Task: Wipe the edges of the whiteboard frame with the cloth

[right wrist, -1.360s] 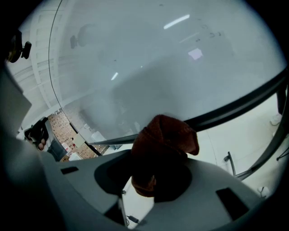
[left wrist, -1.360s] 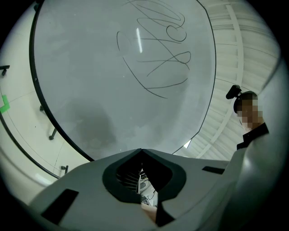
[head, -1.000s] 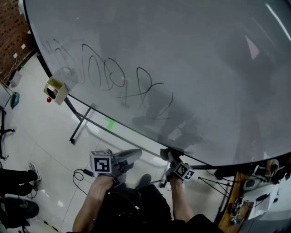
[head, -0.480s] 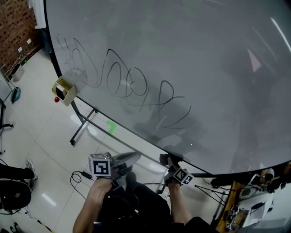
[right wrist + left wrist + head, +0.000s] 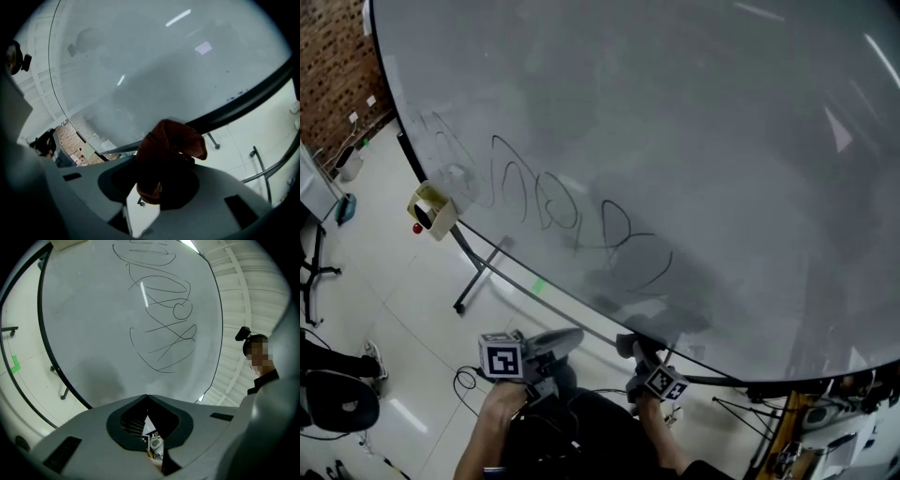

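Currently the right gripper (image 5: 163,178) is clamped on the cloth (image 5: 171,145), a dark reddish-brown wad bunched up between the jaws. In the right gripper view the top of the cloth overlaps the black frame (image 5: 243,101) along the whiteboard's (image 5: 694,122) lower edge; it looks like contact, but real touch can't be confirmed. In the head view the right gripper (image 5: 633,349) sits right at that lower edge, below the end of the scribbles (image 5: 572,211).

Left gripper (image 5: 146,398): jaw tips are together with nothing between them. It points up at the board face, not at the frame. In the head view the left gripper (image 5: 565,337) is just beside the right one and a bit below the frame line, its marker cube (image 5: 502,358) facing the camera.

A yellowish box (image 5: 431,208) hangs on the frame at the board's left. A stand leg (image 5: 478,277) runs down to the tiled floor (image 5: 403,300), with green tape (image 5: 538,285) beside it.
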